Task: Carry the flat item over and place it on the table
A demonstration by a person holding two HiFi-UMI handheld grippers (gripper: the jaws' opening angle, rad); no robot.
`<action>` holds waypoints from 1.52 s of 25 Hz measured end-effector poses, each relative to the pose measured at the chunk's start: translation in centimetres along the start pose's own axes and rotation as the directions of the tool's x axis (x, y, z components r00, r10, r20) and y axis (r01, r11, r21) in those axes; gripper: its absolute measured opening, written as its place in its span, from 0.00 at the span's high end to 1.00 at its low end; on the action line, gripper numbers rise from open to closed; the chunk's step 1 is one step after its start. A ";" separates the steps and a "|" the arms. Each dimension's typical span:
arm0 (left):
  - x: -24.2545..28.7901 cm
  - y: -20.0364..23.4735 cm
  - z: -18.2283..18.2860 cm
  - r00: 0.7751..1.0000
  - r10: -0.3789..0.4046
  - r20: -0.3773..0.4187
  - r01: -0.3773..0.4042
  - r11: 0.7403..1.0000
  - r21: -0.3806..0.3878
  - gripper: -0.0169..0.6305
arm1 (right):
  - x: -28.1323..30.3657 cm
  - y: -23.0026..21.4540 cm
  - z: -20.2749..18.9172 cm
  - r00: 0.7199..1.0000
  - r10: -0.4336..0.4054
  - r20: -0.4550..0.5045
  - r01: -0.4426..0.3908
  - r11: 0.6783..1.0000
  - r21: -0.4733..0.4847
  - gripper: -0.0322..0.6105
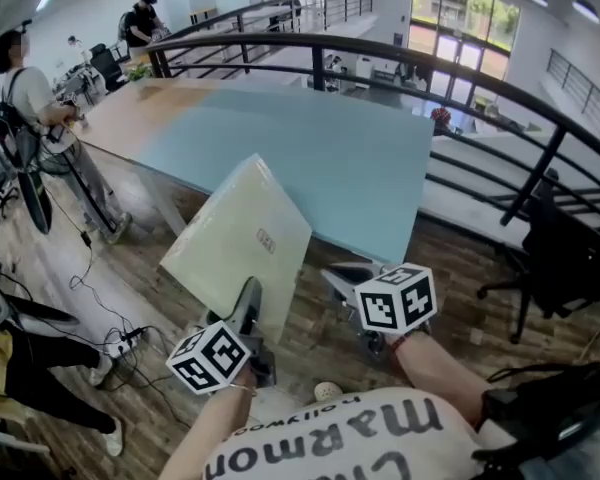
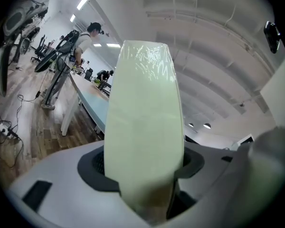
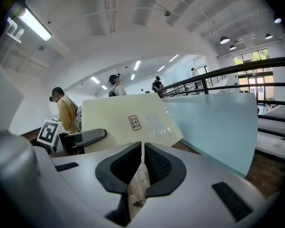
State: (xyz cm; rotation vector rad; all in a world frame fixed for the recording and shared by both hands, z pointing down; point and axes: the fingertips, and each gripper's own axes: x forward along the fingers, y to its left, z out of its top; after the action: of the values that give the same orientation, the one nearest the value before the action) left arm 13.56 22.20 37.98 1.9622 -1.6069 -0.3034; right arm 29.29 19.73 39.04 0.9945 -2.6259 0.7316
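A flat pale yellow-green board [image 1: 242, 230] hangs tilted in the air over the wooden floor, just short of the light blue table [image 1: 320, 153]. My left gripper [image 1: 248, 303] is shut on the board's lower edge, and in the left gripper view the board [image 2: 145, 122] stands upright between the jaws and fills the middle. My right gripper [image 1: 346, 277] is shut on the board's lower right corner. In the right gripper view the board [image 3: 126, 120] shows a small red stamp, with its thin edge pinched in the right gripper [image 3: 141, 167]. The table [image 3: 213, 122] lies beyond it.
A black railing [image 1: 450, 78] curves behind the table and along the right. A black office chair [image 1: 565, 258] stands at the right. People [image 1: 25, 98] stand at the left by the table's wooden end. Cables and a power strip [image 1: 120, 343] lie on the floor.
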 end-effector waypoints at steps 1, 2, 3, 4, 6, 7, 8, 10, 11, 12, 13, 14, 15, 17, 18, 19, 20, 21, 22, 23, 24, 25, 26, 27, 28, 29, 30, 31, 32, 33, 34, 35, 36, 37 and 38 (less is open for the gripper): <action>1.0 0.2 0.3 1.000 0.002 0.006 -0.002 1.000 -0.003 0.54 | 0.7 -0.7 0.6 1.000 0.005 -0.001 -0.005 1.000 -0.002 0.88; 2.0 0.3 0.5 1.000 0.004 0.011 -0.004 1.000 -0.007 0.54 | 1.3 -1.5 1.1 1.000 0.007 -0.004 -0.007 1.000 -0.004 0.88; 3.0 0.4 0.8 1.000 0.007 0.016 -0.007 1.000 -0.010 0.54 | 2.0 -2.1 1.6 1.000 0.009 -0.009 -0.009 1.000 -0.007 0.88; 3.8 0.6 0.9 1.000 0.009 0.019 -0.009 1.000 -0.011 0.54 | 2.7 -2.7 1.9 1.000 0.013 -0.016 -0.013 1.000 -0.011 0.88; 5.3 1.0 1.2 1.000 0.017 0.024 -0.016 1.000 -0.011 0.54 | 4.2 -3.4 2.2 0.999 0.028 -0.030 -0.028 0.999 -0.019 0.88; 5.9 1.3 1.4 0.999 0.019 0.027 -0.019 1.000 -0.010 0.54 | 5.0 -3.6 2.4 0.999 0.036 -0.035 -0.036 0.999 -0.023 0.88; 6.5 1.7 1.6 0.999 0.022 0.029 -0.022 1.000 -0.007 0.54 | 5.8 -3.7 2.7 0.998 0.043 -0.039 -0.044 0.999 -0.025 0.88; 7.4 2.4 2.4 0.999 0.033 0.028 -0.033 0.999 0.004 0.54 | 7.5 -3.9 3.3 0.997 0.059 -0.047 -0.060 0.998 -0.024 0.88; 7.7 2.8 2.8 0.999 0.042 0.026 -0.043 0.999 0.009 0.54 | 8.2 -3.9 3.5 0.996 0.068 -0.053 -0.069 0.997 -0.019 0.88; 7.9 3.2 3.0 0.998 0.053 0.022 -0.053 0.999 0.010 0.54 | 8.9 -3.8 3.6 0.995 0.078 -0.059 -0.079 0.997 -0.014 0.88; 8.1 3.6 3.2 0.998 0.064 0.019 -0.064 0.998 0.008 0.54 | 9.4 -3.8 3.6 0.994 0.087 -0.065 -0.087 0.996 -0.011 0.88; 8.2 4.0 3.2 0.997 0.074 0.015 -0.074 0.997 0.004 0.54 | 9.8 -3.8 3.5 0.993 0.093 -0.071 -0.094 0.996 -0.009 0.88; 8.4 4.3 3.2 0.997 0.082 0.013 -0.082 0.997 -0.001 0.54 | 10.3 -3.8 3.4 0.992 0.097 -0.077 -0.098 0.995 -0.008 0.88; 8.8 4.8 3.4 0.996 0.089 0.013 -0.089 0.996 -0.006 0.54 | 11.2 -3.8 3.5 0.991 0.105 -0.084 -0.106 0.994 -0.005 0.88; 9.0 5.0 3.6 0.996 0.087 0.015 -0.087 0.996 -0.006 0.54 | 11.7 -3.8 3.6 0.990 0.108 -0.086 -0.109 0.994 -0.006 0.88; 9.3 5.2 3.9 0.996 0.082 0.018 -0.082 0.997 -0.007 0.54 | 12.3 -3.8 3.8 0.990 0.109 -0.090 -0.110 0.994 -0.009 0.88; 9.7 5.4 4.2 0.997 0.077 0.020 -0.077 0.997 -0.008 0.54 | 12.9 -3.8 4.1 0.990 0.108 -0.094 -0.110 0.994 -0.013 0.88; 10.1 5.8 4.6 0.997 0.072 0.019 -0.072 0.997 -0.008 0.54 | 13.6 -3.8 4.3 0.990 0.107 -0.097 -0.109 0.994 -0.015 0.88; 10.5 6.3 5.1 0.998 0.066 0.017 -0.066 0.998 -0.006 0.54 | 14.4 -3.8 4.6 0.990 0.103 -0.098 -0.105 0.994 -0.015 0.88; 11.1 6.8 5.6 0.998 0.061 0.013 -0.061 0.998 -0.003 0.54 | 15.3 -3.8 5.0 0.990 0.097 -0.098 -0.099 0.995 -0.013 0.88; 11.7 7.5 6.2 0.998 0.056 0.007 -0.056 0.998 -0.001 0.54 | 16.3 -3.9 5.5 0.991 0.091 -0.097 -0.093 0.996 -0.008 0.88; 12.3 8.2 6.8 0.999 0.053 0.001 -0.053 0.999 0.000 0.54 | 17.3 -3.8 6.0 0.992 0.088 -0.095 -0.088 0.996 -0.001 0.88; 12.8 8.9 7.6 0.999 0.051 -0.006 -0.051 0.999 0.002 0.54 | 18.3 -3.6 6.6 0.992 0.089 -0.092 -0.089 0.996 0.007 0.88; 13.4 9.6 8.4 0.999 0.048 -0.012 -0.048 0.999 0.005 0.54 | 19.3 -3.3 7.2 0.992 0.094 -0.089 -0.093 0.996 0.013 0.88; 13.9 10.3 9.2 0.999 0.045 -0.017 -0.045 0.999 0.010 0.54 | 20.3 -3.0 7.8 0.992 0.097 -0.085 -0.096 0.995 0.015 0.88; 14.3 11.0 9.9 0.999 0.041 -0.021 -0.041 0.999 0.013 0.54 | 21.3 -2.7 8.4 0.992 0.096 -0.081 -0.096 0.995 0.015 0.88; 14.8 11.7 10.8 0.999 0.038 -0.024 -0.037 0.999 0.014 0.54 | 22.3 -2.3 9.1 0.992 0.094 -0.078 -0.093 0.996 0.014 0.88; 15.2 12.4 11.6 0.999 0.035 -0.028 -0.034 0.999 0.013 0.54 | 23.3 -1.9 9.7 0.993 0.093 -0.075 -0.093 0.996 0.014 0.88; 15.6 13.1 12.6 0.999 0.031 -0.032 -0.031 0.999 0.014 0.54 | 24.3 -1.4 10.4 0.993 0.094 -0.074 -0.094 0.996 0.014 0.88; 16.0 13.8 13.7 0.999 0.027 -0.036 -0.026 0.999 0.017 0.54 | 25.4 -0.8 11.0 0.993 0.097 -0.074 -0.096 0.995 0.012 0.88; 16.4 14.4 14.8 0.999 0.021 -0.038 -0.020 1.000 0.023 0.54 | 26.5 -0.3 11.7 0.992 0.098 -0.075 -0.097 0.995 0.011 0.88; 16.7 15.0 15.8 0.999 0.013 -0.039 -0.012 1.000 0.029 0.54 | 27.6 0.1 12.2 0.993 0.097 -0.074 -0.097 0.995 0.011 0.88; 17.0 15.5 16.8 0.999 0.006 -0.039 -0.004 0.999 0.034 0.54 | 28.5 0.5 12.8 0.993 0.097 -0.071 -0.096 0.995 0.014 0.88; 17.2 16.0 17.6 0.999 0.000 -0.037 0.002 0.999 0.038 0.54 | 29.4 0.8 13.3 0.993 0.097 -0.067 -0.096 0.995 0.017 0.88; 17.4 16.6 18.5 0.999 -0.003 -0.035 0.005 0.999 0.043 0.54 | 30.2 1.1 13.8 0.993 0.098 -0.062 -0.097 0.995 0.019 0.88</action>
State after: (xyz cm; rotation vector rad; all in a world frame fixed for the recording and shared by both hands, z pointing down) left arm -5.24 -1.51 35.60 1.9921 -1.5998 -0.2360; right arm 5.60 -3.53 38.57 0.8384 -2.6336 0.7929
